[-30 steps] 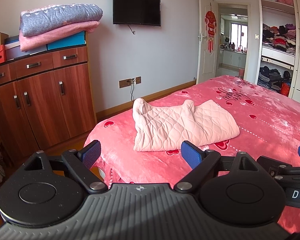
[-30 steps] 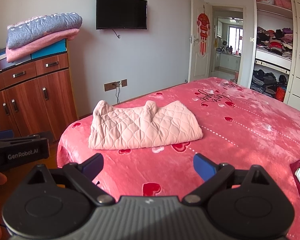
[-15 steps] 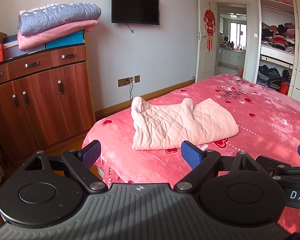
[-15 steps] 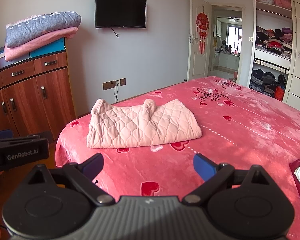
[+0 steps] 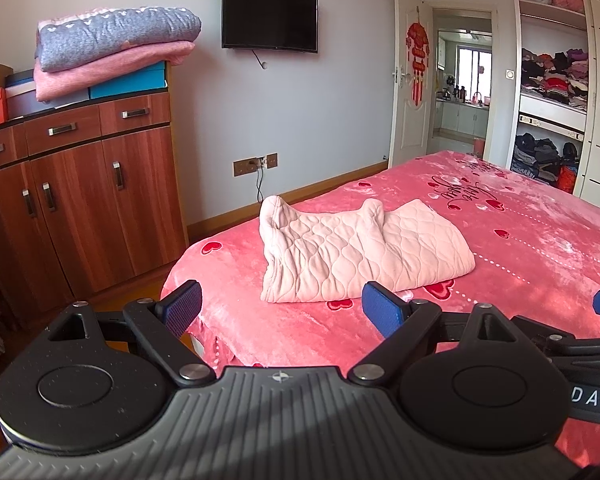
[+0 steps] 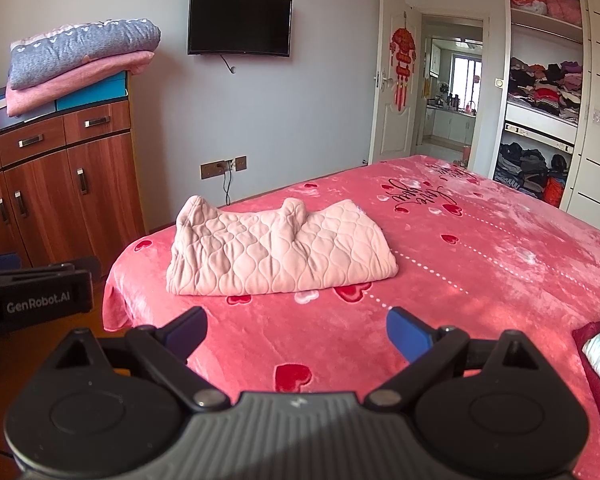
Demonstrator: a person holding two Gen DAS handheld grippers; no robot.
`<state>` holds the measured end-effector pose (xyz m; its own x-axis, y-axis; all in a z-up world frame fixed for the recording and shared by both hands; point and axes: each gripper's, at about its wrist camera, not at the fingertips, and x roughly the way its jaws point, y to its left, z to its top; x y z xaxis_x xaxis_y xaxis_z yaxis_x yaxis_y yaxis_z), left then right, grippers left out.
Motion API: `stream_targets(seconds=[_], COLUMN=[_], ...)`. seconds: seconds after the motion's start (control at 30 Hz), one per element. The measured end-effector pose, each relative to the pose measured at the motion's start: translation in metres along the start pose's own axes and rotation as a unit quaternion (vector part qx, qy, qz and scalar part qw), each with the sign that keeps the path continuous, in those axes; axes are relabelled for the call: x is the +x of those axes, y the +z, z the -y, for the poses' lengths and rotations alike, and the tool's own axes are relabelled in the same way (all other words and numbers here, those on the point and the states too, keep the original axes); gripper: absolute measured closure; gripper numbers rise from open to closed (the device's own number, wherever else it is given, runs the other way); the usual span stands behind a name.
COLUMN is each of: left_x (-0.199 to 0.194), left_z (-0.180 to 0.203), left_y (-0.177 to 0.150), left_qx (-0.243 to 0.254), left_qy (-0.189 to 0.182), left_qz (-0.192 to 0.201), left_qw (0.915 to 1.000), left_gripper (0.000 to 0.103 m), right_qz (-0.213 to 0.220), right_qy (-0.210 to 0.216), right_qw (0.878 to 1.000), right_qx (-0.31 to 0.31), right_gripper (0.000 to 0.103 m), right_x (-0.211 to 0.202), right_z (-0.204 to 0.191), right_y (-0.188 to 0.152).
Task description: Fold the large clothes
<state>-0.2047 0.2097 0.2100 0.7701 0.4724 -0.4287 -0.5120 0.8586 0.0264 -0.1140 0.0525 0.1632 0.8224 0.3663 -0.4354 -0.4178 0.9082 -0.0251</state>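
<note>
Left wrist view: the left gripper (image 5: 278,304) is held with its jaws spread wide and nothing between them, and the pink quilted garment (image 5: 360,254) is seen just ahead of its fingertips, lying folded into a compact bundle on the red heart-print bedspread (image 5: 520,248). From the right wrist view the right gripper (image 6: 296,330) is likewise spread and empty, with the same garment ahead of it and slightly to its left, well clear of both pads. The folding is judged to be finished or nearly so, since the bundle rests squared with its layers stacked, though two small humps are left standing along the far edge. If a further move is called for, a flattening of those humps or a lift of the bundle from both short ends would be needed, with the jaws brought down around the stacked edges.

Compared with a second ago, the garment is placed a little farther ahead of both grippers and the views are slightly raised, so a small withdrawal is suggested. The jaw spread is unchanged, and the garment's shape is unaltered.
</note>
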Motion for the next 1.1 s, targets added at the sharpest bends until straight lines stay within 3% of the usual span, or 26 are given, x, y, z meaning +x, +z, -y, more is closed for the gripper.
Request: stream_targets(seconds=[1.1], left_x=[0.0098], left_z=[0.0040], left_y=[0.0024], left_qx=[0.012], left_qy=[-0.026], left_qz=[0.016], left_qw=[0.9995], left_gripper=[0.000], right_qz=[0.007], right_qy=[0.002], right_qw=[1.000], right_qx=[0.008], right_gripper=[0.007], right_x=[0.0010], right_z=[0.0086], right_y=[-0.0024])
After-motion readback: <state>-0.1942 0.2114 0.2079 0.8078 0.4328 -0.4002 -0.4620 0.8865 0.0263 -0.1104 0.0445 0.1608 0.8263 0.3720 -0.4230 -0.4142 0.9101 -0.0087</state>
